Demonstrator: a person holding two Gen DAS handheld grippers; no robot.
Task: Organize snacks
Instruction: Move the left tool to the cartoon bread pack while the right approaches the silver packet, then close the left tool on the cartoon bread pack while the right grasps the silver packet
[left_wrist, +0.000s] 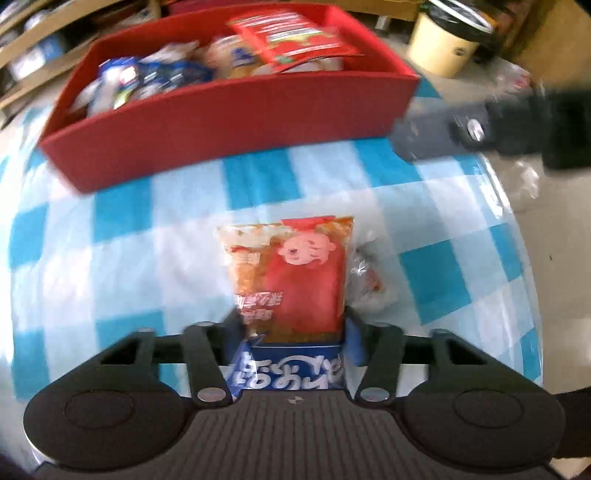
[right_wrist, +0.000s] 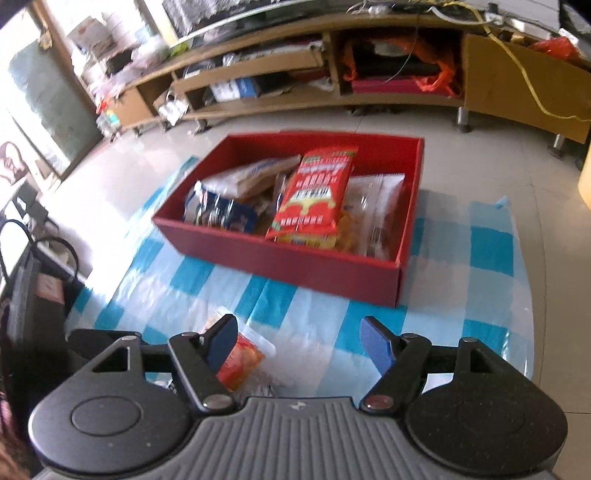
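An orange-red snack packet (left_wrist: 295, 273) with a cartoon face and a blue lower end lies on the blue-and-white checked cloth (left_wrist: 110, 258). My left gripper (left_wrist: 293, 325) is shut on the packet, one pad pressing on each side. Beyond it stands a red box (left_wrist: 229, 114) holding several snack bags. In the right wrist view the same red box (right_wrist: 295, 264) has a red bag (right_wrist: 314, 199) lying on top of its contents. My right gripper (right_wrist: 301, 343) hangs open above the cloth with nothing between its blue pads. An orange packet (right_wrist: 242, 360) lies under its left finger.
A small clear wrapper (left_wrist: 369, 280) lies just right of the held packet. A blurred dark shape (left_wrist: 524, 125) juts in from the right. A cream bucket (left_wrist: 443, 44) stands behind the box. A low wooden cabinet (right_wrist: 258, 59) lines the far wall; a black bag (right_wrist: 22, 295) sits at left.
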